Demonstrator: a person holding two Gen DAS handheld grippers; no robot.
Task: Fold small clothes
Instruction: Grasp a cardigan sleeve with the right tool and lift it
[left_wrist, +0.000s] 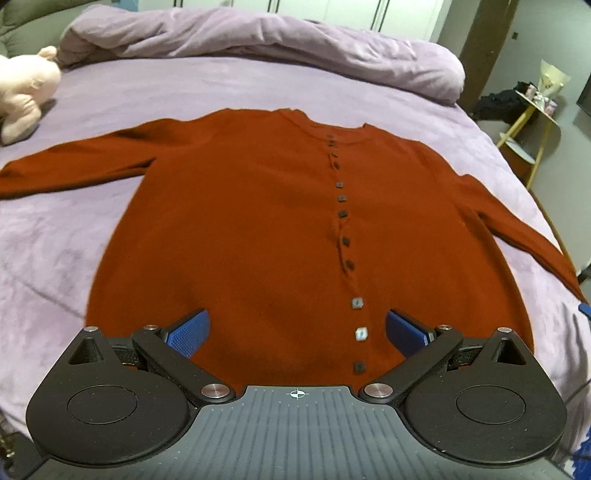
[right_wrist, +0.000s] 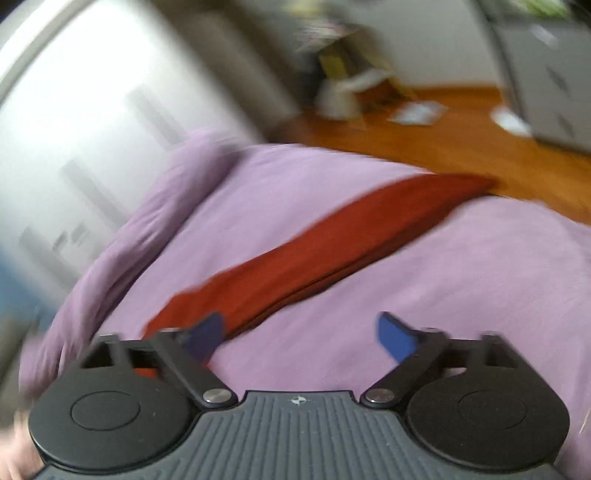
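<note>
I see red cardigan (left_wrist: 258, 221) flat, buttoned, centre frame on purple bed (left_wrist: 55, 258) | left tool (left_wrist: 297, 334) spread wide above its hem, nothing gripped | right tool (right_wrist: 299, 338) jaws apart, empty; sleeve (right_wrist: 332, 236) runs diagonally lower left to upper right | right view blurred

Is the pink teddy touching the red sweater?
Apart. In the left wrist view, bare purple bed sheet lies between the pink teddy and the red sweater's sleeve.

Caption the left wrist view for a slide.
Open left gripper above the hem of a rust cardigan spread flat on a purple bed.
</note>
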